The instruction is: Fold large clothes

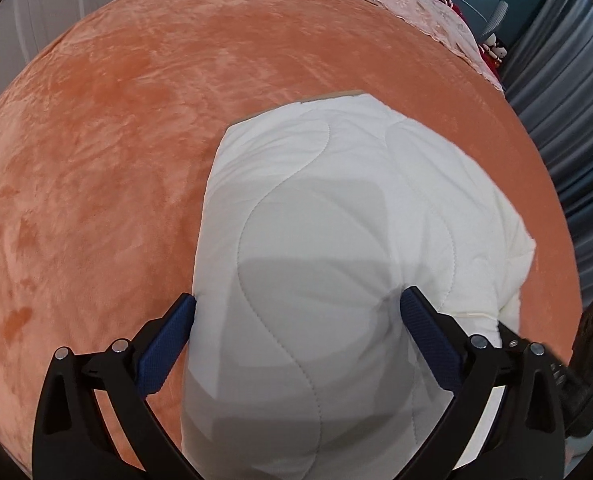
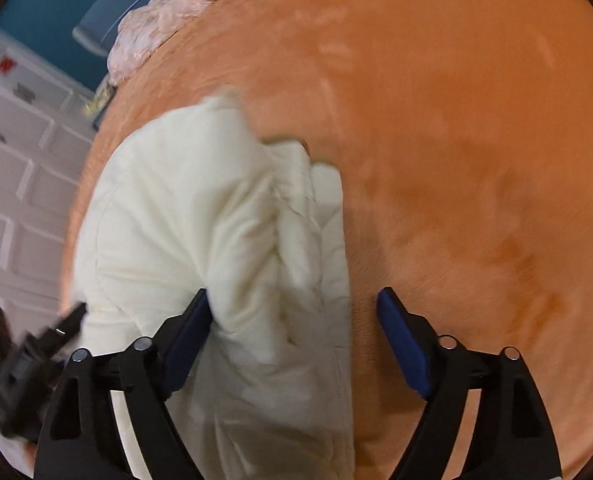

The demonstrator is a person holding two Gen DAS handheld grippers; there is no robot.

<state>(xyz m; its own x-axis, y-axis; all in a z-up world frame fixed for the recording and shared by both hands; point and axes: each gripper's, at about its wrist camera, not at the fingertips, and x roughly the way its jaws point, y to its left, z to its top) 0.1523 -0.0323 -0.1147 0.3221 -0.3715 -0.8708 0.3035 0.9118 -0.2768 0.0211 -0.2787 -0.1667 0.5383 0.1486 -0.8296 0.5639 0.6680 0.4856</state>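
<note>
Only orange blanket [image 1: 116,152] around white quilt [image 1: 316,220].

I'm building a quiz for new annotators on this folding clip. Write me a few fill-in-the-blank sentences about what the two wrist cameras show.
1. The folded white quilted garment lies on a plush blanket coloured ____.
2. The left gripper has its jaws ____, one on either side of the garment.
3. In the right wrist view, the right gripper shows ____ pads on its fingers.
4. The quilting seams stitched into the garment run in ____ lines.

Missing words: orange; open; blue; wavy
</note>
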